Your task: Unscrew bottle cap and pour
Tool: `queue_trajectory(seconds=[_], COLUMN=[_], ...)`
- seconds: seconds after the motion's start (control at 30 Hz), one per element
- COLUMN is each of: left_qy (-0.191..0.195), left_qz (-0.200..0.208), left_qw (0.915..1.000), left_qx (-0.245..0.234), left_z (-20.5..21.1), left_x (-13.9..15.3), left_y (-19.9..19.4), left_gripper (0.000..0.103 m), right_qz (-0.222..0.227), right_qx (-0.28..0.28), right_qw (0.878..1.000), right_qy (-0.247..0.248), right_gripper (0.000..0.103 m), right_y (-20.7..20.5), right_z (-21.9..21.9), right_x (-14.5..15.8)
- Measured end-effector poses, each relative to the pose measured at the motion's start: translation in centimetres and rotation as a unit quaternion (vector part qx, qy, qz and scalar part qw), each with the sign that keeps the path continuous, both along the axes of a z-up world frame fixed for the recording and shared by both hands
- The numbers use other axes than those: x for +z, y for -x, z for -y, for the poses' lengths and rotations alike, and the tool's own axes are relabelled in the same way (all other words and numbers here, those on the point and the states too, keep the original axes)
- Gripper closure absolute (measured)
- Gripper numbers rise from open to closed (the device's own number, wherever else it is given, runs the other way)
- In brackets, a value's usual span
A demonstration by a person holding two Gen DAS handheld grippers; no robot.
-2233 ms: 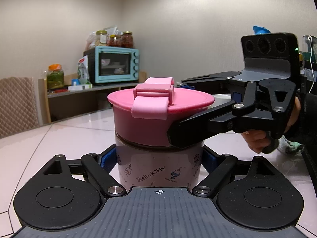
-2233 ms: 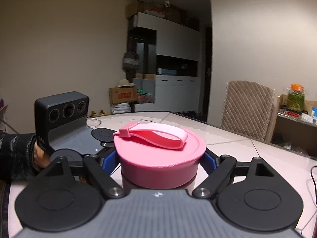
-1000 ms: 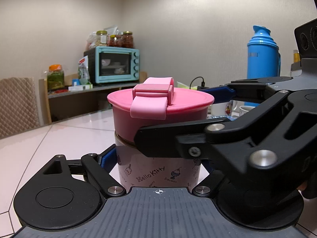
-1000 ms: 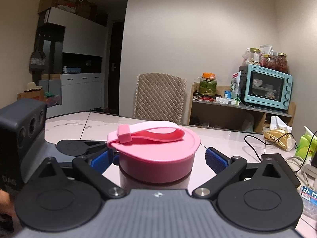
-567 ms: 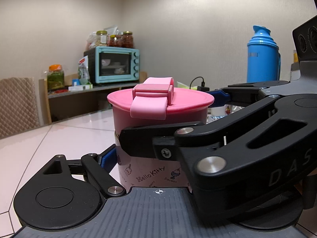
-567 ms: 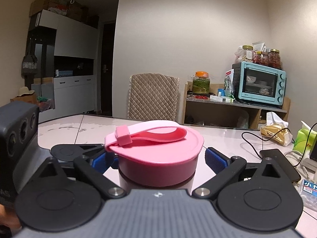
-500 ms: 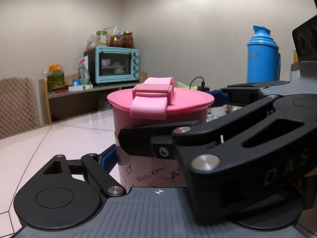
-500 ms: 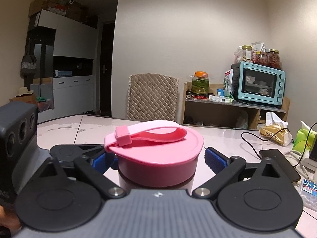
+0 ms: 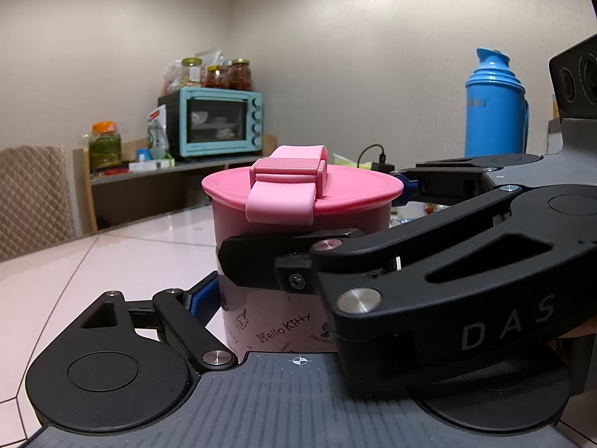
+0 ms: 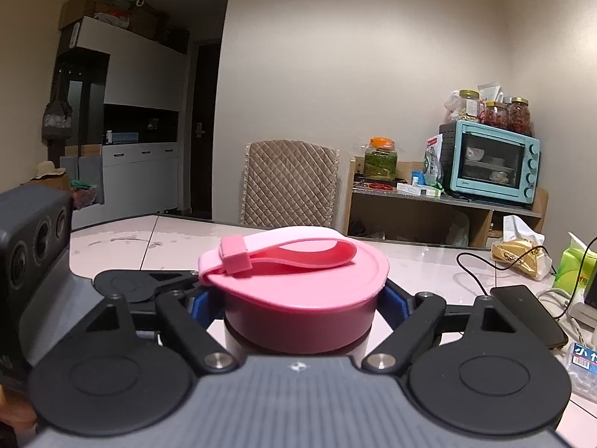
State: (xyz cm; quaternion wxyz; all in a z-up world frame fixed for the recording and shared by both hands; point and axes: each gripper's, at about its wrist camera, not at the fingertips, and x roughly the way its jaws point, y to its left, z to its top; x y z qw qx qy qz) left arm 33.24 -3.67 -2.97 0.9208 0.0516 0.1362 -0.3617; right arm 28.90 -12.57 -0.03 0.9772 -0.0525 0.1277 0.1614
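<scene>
Left wrist view shows the left gripper (image 9: 276, 321) closed on the pale printed body of the bottle (image 9: 276, 321), which stands on the glossy white table (image 9: 112, 257). Just above, the right gripper (image 10: 298, 304) clamps the wide pink screw cap with its silicone strap (image 10: 298, 287); its blue pads (image 10: 395, 304) press both sides. I judge that the unscrewing step is in hand, as the cap sits on the bottle. Next move calls for turning the cap while the left holds firm, then lifting it. Behind stands a blue thermos flask (image 9: 494, 112).
</scene>
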Motion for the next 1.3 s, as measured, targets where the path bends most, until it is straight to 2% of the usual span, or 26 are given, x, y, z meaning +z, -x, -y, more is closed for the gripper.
queue_trajectory(seconds=[0.13, 0.33, 0.53, 0.77, 1.3], left_qy=[0.001, -0.003, -0.003, -0.009, -0.019], left_qz=[0.000, -0.001, -0.005, -0.002, -0.002], left_qw=[1.0000, 1.0000, 1.0000, 1.0000, 0.9998], left_qx=[0.000, 0.001, 0.003, 0.001, -0.010], left_z=[0.0, 0.0, -0.2, -0.4, -0.6], left_x=[0.0, 0.2, 0.4, 0.7, 0.8], left_y=[-0.1, 0.0, 0.0, 0.3, 0.5], left_gripper=[0.014, 0.014, 0.014, 0.014, 0.014], right_qz=[0.003, 0.013, 0.012, 0.001, -0.005], right_qx=[0.025, 0.104, 0.177, 0.227, 0.281], right_qw=[1.000, 0.995, 0.984, 0.974, 0.959], right_qy=[0.003, 0.000, 0.008, 0.003, -0.024], right_gripper=[0.018, 0.018, 0.018, 0.018, 0.018], right_y=[-0.2, -1.0, -2.0, -2.8, -3.6], right_z=[0.6, 2.7, 4.1, 4.9, 6.5], right_x=[0.0, -0.3, 0.0, 0.6, 0.9])
